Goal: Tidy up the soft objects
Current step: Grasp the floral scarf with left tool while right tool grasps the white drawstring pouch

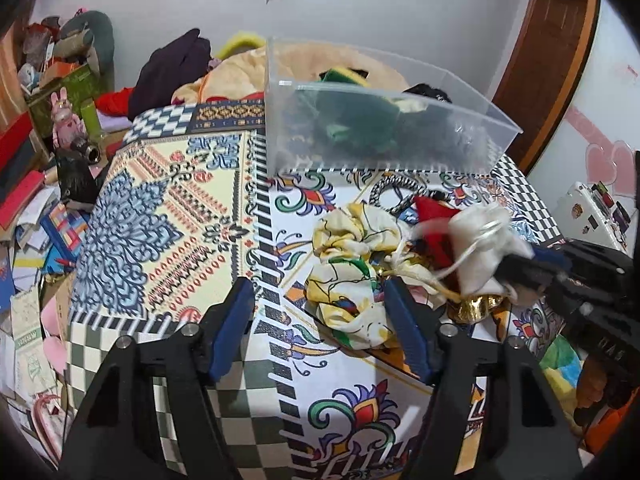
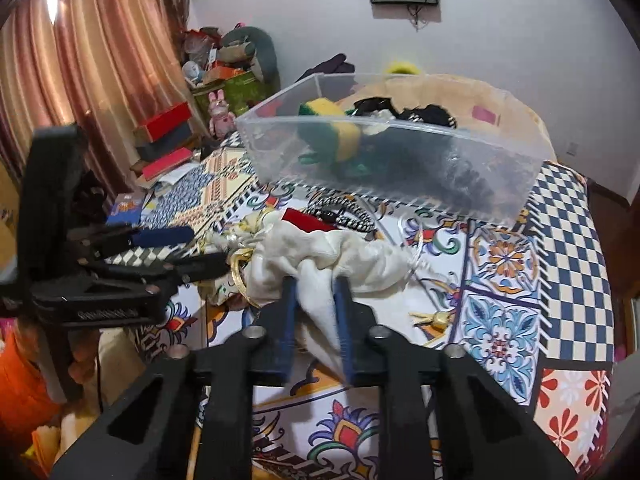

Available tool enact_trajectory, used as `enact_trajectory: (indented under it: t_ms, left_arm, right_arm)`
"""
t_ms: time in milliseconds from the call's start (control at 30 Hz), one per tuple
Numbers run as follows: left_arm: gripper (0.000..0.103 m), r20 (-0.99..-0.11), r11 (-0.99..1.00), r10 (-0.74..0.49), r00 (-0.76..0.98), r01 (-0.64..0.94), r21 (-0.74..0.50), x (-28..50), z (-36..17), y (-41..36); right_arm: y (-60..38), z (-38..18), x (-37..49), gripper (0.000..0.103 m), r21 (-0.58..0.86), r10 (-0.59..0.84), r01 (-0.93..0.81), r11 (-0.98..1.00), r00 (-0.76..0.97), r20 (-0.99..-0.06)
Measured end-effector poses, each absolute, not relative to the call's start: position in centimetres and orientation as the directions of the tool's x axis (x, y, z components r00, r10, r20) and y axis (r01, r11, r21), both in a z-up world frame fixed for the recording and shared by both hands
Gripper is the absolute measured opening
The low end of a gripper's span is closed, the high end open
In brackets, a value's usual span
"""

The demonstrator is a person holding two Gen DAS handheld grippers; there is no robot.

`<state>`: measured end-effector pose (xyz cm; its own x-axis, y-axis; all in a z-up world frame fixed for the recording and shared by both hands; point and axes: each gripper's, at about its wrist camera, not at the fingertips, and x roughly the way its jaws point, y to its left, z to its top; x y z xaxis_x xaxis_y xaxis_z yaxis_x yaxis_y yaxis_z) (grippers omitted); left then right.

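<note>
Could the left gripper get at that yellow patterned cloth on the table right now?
Probably yes. The left gripper is open and empty, and the yellow patterned cloth lies just ahead by its right finger, uncovered. The right gripper holds only the white cloth nearby.

Both views are evenly, fairly brightly lit by soft indoor light, with only faint shadows. In the right wrist view the curtain [image 2: 80, 60] at upper left glows pink with daylight behind it. Fisheye distortion bends the edges, and the corners are vignetted black. The white cloth pouch [image 1: 486, 240] is motion-blurred; the clear plastic bin [image 2: 400, 160] looks hazy.
</note>
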<state>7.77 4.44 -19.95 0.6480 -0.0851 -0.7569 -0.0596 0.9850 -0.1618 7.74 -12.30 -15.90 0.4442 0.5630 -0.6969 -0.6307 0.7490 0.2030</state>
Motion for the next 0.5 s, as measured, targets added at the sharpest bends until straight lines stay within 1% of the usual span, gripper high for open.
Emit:
enact_trajectory:
  t_ms: [100,133,200,233,267,300,333,367,500]
  left_arm:
    - [0.063,-0.751,0.986,-0.076,0.656,-0.064,-0.155,7.7,-19.9,4.3]
    - [0.058,-0.749,0.987,-0.073,0.659,-0.062,-0.151,7.7,-20.0,4.2]
    - [0.049,-0.748,0.99,-0.067,0.661,-0.051,-0.134,7.8,-19.9,3.8]
    - [0.036,-0.747,0.991,-0.068,0.661,-0.042,-0.128,7.7,-19.9,3.6]
    - [0.026,-0.747,0.991,-0.075,0.661,-0.031,-0.127,7.7,-19.9,3.5]
    - [0.025,-0.748,0.991,-0.079,0.659,-0.026,-0.128,7.7,-19.8,3.3]
    - [0.021,-0.743,0.992,-0.078,0.665,-0.024,-0.126,7.6,-19.7,3.2]
    - [0.013,-0.736,0.992,-0.083,0.672,-0.013,-0.124,7.4,-19.5,3.1]
    - [0.012,-0.707,0.993,-0.081,0.703,-0.004,-0.117,6.9,-18.2,2.7]
  right_arm:
    - [-13.3,-15.0,7.8,0.012,0.213,0.567,-0.608,0.765,0.478,-0.671]
    - [-13.5,-14.7,7.8,0.012,0.217,0.57,-0.605,0.766,0.484,-0.664]
    - [-14.2,-14.1,7.8,0.012,0.23,0.577,-0.594,0.771,0.499,-0.646]
    - [-14.4,-13.7,7.9,0.012,0.234,0.58,-0.589,0.773,0.507,-0.638]
    - [-14.7,-13.4,7.9,0.012,0.237,0.58,-0.584,0.776,0.515,-0.631]
    - [-15.0,-13.1,7.9,0.012,0.239,0.58,-0.578,0.781,0.527,-0.621]
    - [-15.2,-12.8,7.9,0.012,0.237,0.579,-0.574,0.784,0.536,-0.614]
    - [-15.3,-12.5,7.9,0.012,0.234,0.577,-0.571,0.787,0.546,-0.608]
    - [-16.4,-11.2,8.0,0.012,0.24,0.575,-0.552,0.799,0.581,-0.576]
